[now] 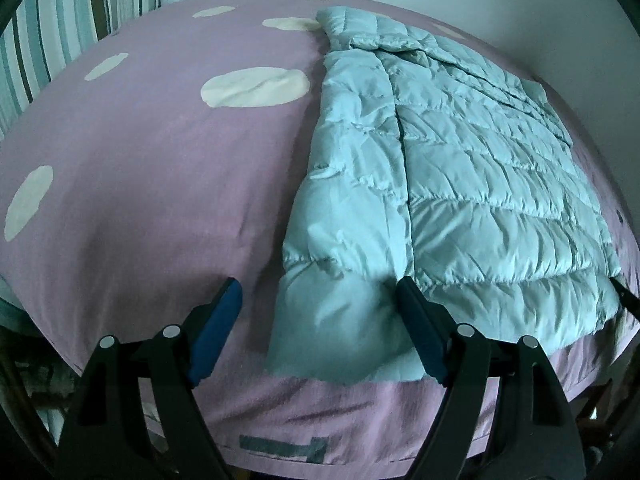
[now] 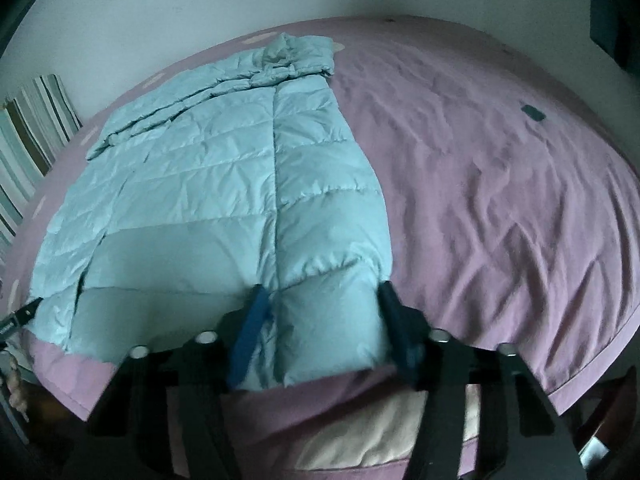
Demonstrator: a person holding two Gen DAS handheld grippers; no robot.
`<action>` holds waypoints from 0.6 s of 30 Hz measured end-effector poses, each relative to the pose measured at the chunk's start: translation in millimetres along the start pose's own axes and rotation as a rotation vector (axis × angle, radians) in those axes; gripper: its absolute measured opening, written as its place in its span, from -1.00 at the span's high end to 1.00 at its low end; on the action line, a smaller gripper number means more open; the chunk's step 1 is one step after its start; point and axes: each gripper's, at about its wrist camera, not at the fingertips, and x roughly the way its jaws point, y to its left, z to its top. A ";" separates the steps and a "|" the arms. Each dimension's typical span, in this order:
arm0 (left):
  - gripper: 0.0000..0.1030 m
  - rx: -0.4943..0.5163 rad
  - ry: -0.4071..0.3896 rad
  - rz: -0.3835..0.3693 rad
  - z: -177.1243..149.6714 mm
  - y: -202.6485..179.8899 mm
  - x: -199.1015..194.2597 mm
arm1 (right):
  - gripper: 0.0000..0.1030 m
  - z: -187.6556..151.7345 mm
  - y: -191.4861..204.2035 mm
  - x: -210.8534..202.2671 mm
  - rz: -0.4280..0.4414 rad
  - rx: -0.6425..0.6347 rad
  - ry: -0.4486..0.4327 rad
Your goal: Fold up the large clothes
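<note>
A light blue quilted puffer jacket (image 1: 460,184) lies flat on the purple bed, hem toward me, collar at the far end; it also shows in the right wrist view (image 2: 224,184). My left gripper (image 1: 318,292) is open, its fingers astride the jacket's left hem corner, just above the fabric. My right gripper (image 2: 322,300) is open, its fingers astride the jacket's right hem corner. The tip of the right gripper shows at the left view's right edge (image 1: 626,296), and the left gripper's tip at the right view's left edge (image 2: 24,312).
The purple bedspread (image 1: 140,184) has white dots on its left half and is plain and wrinkled on its right half (image 2: 500,200). A striped pillow (image 1: 60,32) stands at the far left. A small dark object (image 2: 534,113) lies far right. A white wall is behind.
</note>
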 end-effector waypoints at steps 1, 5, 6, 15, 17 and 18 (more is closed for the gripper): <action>-0.41 -0.003 -0.003 -0.007 -0.4 0.0 -1.1 | 0.13 -0.2 0.9 -0.7 0.003 -0.003 -0.001; 0.04 -0.003 -0.008 -0.033 -1.4 1.0 -4.6 | 0.39 -2.4 4.5 -3.1 0.021 -0.014 -0.003; 0.22 -0.003 -0.010 -0.035 -1.4 0.8 -5.2 | 0.49 -2.8 4.9 -3.4 0.028 -0.015 -0.005; 0.90 0.005 -0.080 -0.083 3.8 -7.0 -26.5 | 0.79 -1.8 8.7 -19.6 0.083 -0.012 -0.053; 0.91 -0.002 -0.113 -0.087 9.0 -6.2 -36.5 | 0.79 2.8 8.8 -25.9 0.090 -0.011 -0.076; 0.91 -0.004 -0.133 -0.090 12.4 -6.4 -42.1 | 0.80 6.0 9.8 -29.8 0.093 -0.013 -0.090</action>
